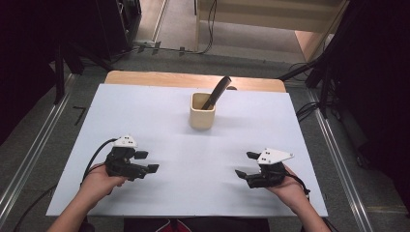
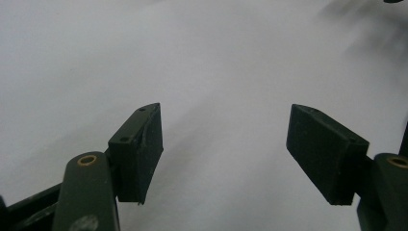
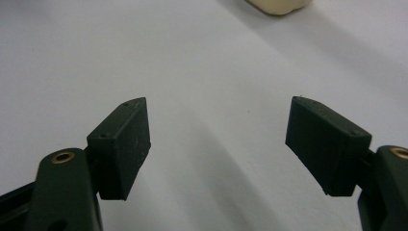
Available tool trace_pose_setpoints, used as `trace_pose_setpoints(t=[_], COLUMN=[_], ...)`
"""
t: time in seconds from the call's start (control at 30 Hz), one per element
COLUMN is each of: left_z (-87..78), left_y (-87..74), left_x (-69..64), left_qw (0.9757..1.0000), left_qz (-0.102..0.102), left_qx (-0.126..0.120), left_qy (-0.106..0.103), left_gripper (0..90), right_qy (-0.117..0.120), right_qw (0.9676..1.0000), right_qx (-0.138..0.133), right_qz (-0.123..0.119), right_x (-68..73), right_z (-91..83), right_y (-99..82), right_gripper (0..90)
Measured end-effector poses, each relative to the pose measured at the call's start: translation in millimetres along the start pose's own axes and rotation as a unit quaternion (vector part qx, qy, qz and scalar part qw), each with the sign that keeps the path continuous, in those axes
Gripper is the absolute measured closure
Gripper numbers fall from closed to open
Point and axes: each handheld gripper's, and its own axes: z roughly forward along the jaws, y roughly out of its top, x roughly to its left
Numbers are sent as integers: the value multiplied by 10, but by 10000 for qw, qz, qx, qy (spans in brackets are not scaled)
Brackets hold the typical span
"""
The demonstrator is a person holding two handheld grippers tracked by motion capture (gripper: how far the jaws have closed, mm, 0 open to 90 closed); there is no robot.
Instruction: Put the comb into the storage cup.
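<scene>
In the high view, a white table top [image 1: 193, 140] takes up the middle of the frame, with a strip of bare wood along its far edge. A cream cup [image 1: 201, 112] stands on it a little above the centre, and a dark utensil [image 1: 216, 92] leans out of the cup toward the upper right; its lower end is hidden inside the cup, so what kind of tool it is cannot be made out. At lower left the left gripper [image 1: 147, 162] rests in the left hand [image 1: 99, 183], jaws spread and pointing toward the middle of the frame, with nothing between them. At lower right the right gripper [image 1: 246, 164] sits in the right hand [image 1: 287, 188], jaws likewise spread with nothing between them, pointing left. Both grippers are well apart from the cup. The forearms are cut off by the bottom edge, and the room around the table is dark.

In the left gripper view, the two black jaws rise from the lower corners, spread wide over bare white table. A dark blur in the upper right corner is too smeared to identify.

In the right gripper view, the jaws stand wide apart over the white surface. The cup's base [image 3: 279, 6] shows at the top edge, right of centre, cut off by the frame.
</scene>
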Motion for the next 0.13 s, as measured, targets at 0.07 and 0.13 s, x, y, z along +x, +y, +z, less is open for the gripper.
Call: trace_pose_setpoints(t=[0.07,0.13], left_z=[0,2], left_y=[0,1], left_x=[0,3], left_qw=[10000,10000], left_qz=[-3,4], left_qx=[-2,14], left_qy=[0,-3], left_gripper=[298,297], right_qy=[3,26], right_qw=[10000,10000], right_qx=[12,10], right_qz=[-8,24], right_x=[-1,-4], right_z=[0,1], right_y=[-2,-3], right_gripper=[219,219])
